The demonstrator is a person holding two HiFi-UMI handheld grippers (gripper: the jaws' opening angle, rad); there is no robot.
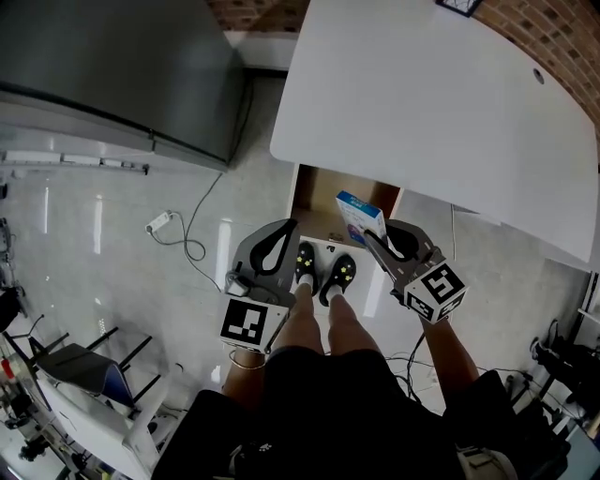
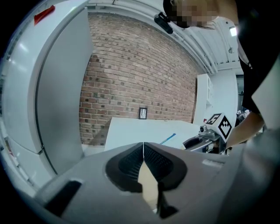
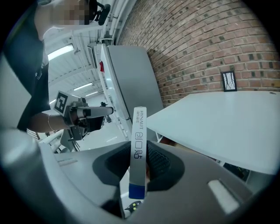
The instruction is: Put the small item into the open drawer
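**Right gripper** (image 3: 140, 151): the jaws are pinching a small box (image 3: 138, 131), with the ribbed black pads (image 3: 159, 162) pressing on its two broad faces. The box is standing upright between them. Its narrow white edge is facing the camera, with dark print running down it and a blue band at its lower end.

**Box, head view** (image 1: 361, 217): white and blue, it is sticking up from the right gripper (image 1: 378, 246) and showing against the front part of the open drawer (image 1: 317, 195). The jaws are holding it, and it is not lying inside the drawer.

**Left gripper** (image 2: 143, 148): the jaws are pressing together, the pads meeting in a thin line with nothing between them. In the head view the left gripper (image 1: 281, 240) is hanging just left of the drawer. It is near the right gripper without touching it.

**Marker cube** (image 1: 249, 323): one is riding at the rear of the left gripper and another at the rear of the right.

**Drawer**: brown inside, it is standing open and sticking out from under the near edge of the white tabletop (image 1: 422, 103).

**Picture frame** (image 1: 459, 6): small and dark, it is sitting at the tabletop's far edge by the brick wall (image 1: 553, 37).

**Shoes** (image 1: 323, 270): black, the person is standing in them between the two grippers, in front of the drawer.

**Cabinet** (image 1: 112, 66): grey, it is standing left of the tabletop.

**Cable** (image 1: 187, 230): it is lying with a white plug on the pale floor (image 1: 94, 225).
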